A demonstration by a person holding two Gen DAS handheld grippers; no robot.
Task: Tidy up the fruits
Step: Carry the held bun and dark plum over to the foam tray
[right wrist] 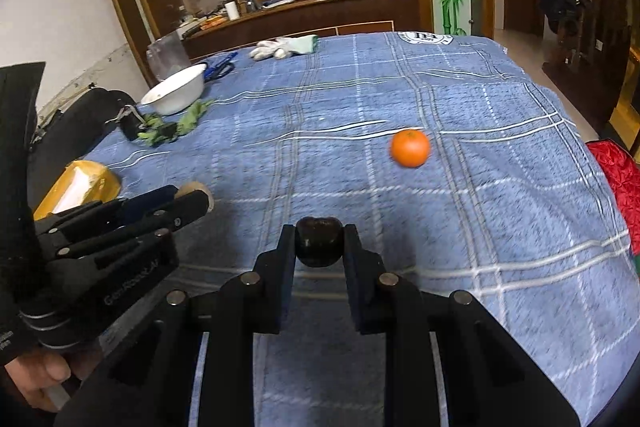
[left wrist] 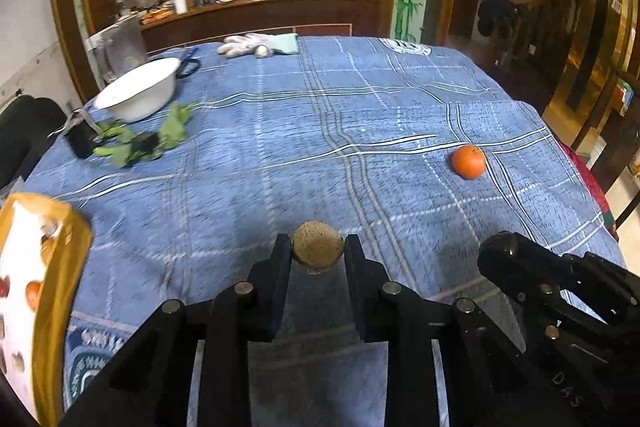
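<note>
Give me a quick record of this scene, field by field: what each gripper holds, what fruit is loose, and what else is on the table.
left gripper: jaws shut on a rough brown fruit
right gripper: jaws shut on a dark round fruit
loose fruit: one orange on the blue checked cloth
far left: white bowl, green leaves
far edge: white gloves
near left: yellow-rimmed box

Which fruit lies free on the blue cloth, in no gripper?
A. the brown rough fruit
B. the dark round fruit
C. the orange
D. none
C: the orange sits alone on the cloth, while the left gripper clamps the brown fruit and the right gripper clamps the dark fruit.
</note>
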